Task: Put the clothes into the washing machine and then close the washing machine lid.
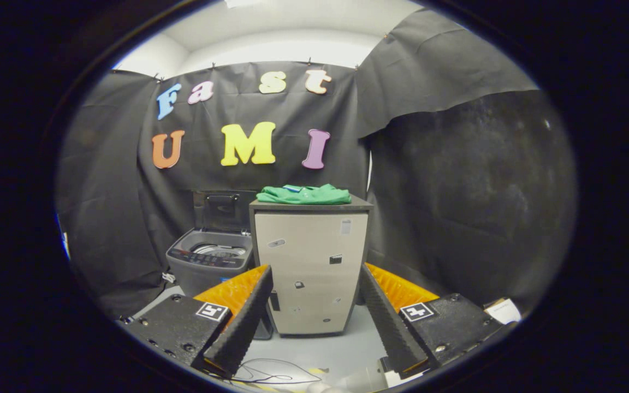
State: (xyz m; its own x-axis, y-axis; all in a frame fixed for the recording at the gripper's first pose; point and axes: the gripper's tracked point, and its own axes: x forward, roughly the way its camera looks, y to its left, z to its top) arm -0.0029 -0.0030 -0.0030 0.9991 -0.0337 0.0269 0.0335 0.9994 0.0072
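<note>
A folded green garment (304, 194) lies on top of a pale cabinet (310, 267) straight ahead, well beyond the fingers. To the cabinet's left stands a grey top-loading washing machine (209, 260); its lid (221, 208) is raised against the back wall and the drum shows inside. My gripper (314, 278) is open, its fingers spread wide with nothing between them, still some way short of the cabinet.
Black cloth walls close the booth at the back and on both sides. A thin cable (271, 375) lies on the pale floor just under the fingers. A small white tag (503, 311) sits by the right finger's base.
</note>
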